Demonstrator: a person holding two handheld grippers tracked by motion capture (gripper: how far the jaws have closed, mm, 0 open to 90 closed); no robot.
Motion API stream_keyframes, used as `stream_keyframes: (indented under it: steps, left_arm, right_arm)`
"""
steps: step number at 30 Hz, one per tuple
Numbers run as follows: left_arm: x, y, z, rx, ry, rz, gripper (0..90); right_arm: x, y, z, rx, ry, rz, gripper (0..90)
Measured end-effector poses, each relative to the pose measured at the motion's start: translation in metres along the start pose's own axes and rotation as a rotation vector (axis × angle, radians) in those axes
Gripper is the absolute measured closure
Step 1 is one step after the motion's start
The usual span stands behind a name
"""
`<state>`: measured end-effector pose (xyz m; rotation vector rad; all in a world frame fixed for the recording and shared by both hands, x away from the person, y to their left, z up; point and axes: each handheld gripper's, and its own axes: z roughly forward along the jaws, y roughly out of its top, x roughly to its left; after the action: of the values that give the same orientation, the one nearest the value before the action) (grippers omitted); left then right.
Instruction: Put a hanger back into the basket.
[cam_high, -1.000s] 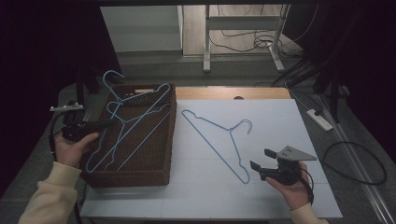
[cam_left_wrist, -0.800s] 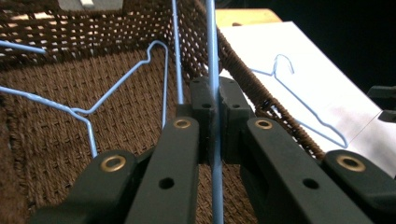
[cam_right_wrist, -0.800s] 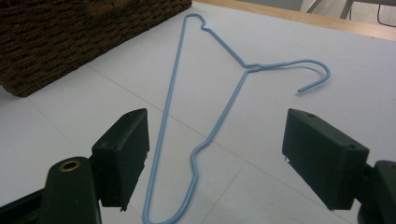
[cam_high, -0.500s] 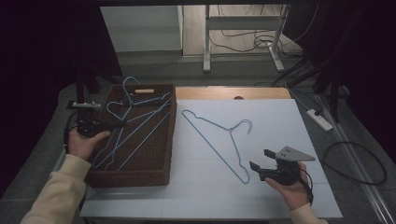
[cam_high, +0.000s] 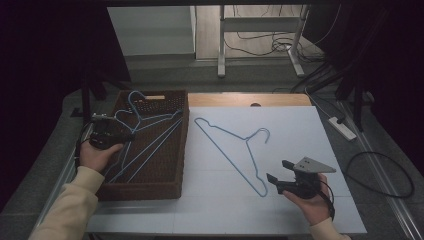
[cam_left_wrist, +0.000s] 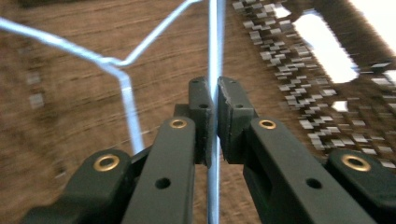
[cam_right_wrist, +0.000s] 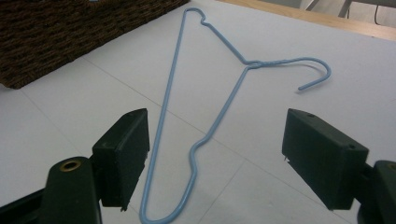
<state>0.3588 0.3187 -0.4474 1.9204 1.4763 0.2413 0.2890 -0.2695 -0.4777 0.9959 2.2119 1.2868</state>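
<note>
The left gripper (cam_left_wrist: 212, 122) has its jaws pinched on the wire of a blue hanger (cam_high: 145, 137) lying inside the brown wicker basket (cam_high: 182, 150) at the table's left edge, having just eased open a trace. The right gripper (cam_right_wrist: 215, 158) holds its jaws wide near the front right corner, just short of a second blue hanger (cam_right_wrist: 196, 116) lying flat on the white table (cam_high: 300, 130). Behind the table lie grey floor, cables (cam_high: 260, 42) and dark surroundings.

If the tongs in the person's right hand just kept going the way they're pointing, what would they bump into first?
Probably the blue wire hanger lying flat on the white table. The right tongs stand open and aim at its lower end, though they might skim over so flat a wire.
</note>
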Motion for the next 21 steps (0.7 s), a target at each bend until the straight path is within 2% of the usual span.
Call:
stream_keyframes:
  steps: [2, 4, 6, 7, 8, 10, 11, 13, 16, 17, 18, 21]
  left_arm:
    - [0.002, 0.0, -0.001, -0.002, 0.027, -0.009, 78.5]
    - [0.002, 0.0, -0.005, -0.028, 0.064, -0.006, 68.1]
    - [0.001, 0.0, -0.007, -0.047, 0.072, -0.002, 60.7]
    - [-0.001, 0.0, -0.012, -0.077, 0.073, 0.005, 60.7]
    - [-0.004, 0.001, -0.017, -0.104, 0.069, 0.015, 56.9]
    - [-0.012, 0.002, -0.026, -0.145, 0.046, 0.043, 52.8]
    - [-0.02, 0.002, -0.034, -0.176, 0.019, 0.068, 50.9]
    - [-0.031, 0.002, -0.043, -0.206, -0.012, 0.097, 48.2]
    - [-0.05, -0.001, -0.051, -0.228, -0.076, 0.142, 44.1]
    - [-0.05, -0.001, -0.051, -0.228, -0.076, 0.142, 42.1]
    - [-0.06, -0.004, -0.054, -0.235, -0.102, 0.17, 40.7]
    - [-0.076, -0.009, -0.056, -0.238, -0.139, 0.208, 37.1]
  right_arm:
    - [0.0, 0.0, 0.0, -0.001, 0.0, 0.0, 24.1]
    - [0.0, 0.0, 0.0, 0.0, 0.0, 0.001, 24.1]
    - [0.0, 0.0, 0.0, 0.0, 0.0, 0.001, 24.1]
    - [0.0, 0.0, 0.0, 0.0, 0.0, 0.001, 24.1]
    - [0.0, 0.0, 0.0, 0.001, 0.0, 0.001, 24.2]
    - [0.0, 0.0, 0.001, 0.004, 0.0, 0.0, 24.1]
    - [0.0, 0.0, 0.001, 0.006, 0.0, 0.0, 24.1]
    - [0.0, 0.0, 0.001, 0.006, 0.001, 0.001, 24.1]
    - [0.0, 0.0, 0.001, 0.007, 0.003, 0.002, 24.1]
    - [0.0, 0.0, 0.001, 0.009, 0.003, 0.001, 24.1]
    - [0.0, 0.0, 0.001, 0.008, 0.003, 0.001, 24.1]
    - [0.0, 0.0, 0.001, 0.008, 0.004, 0.0, 24.1]
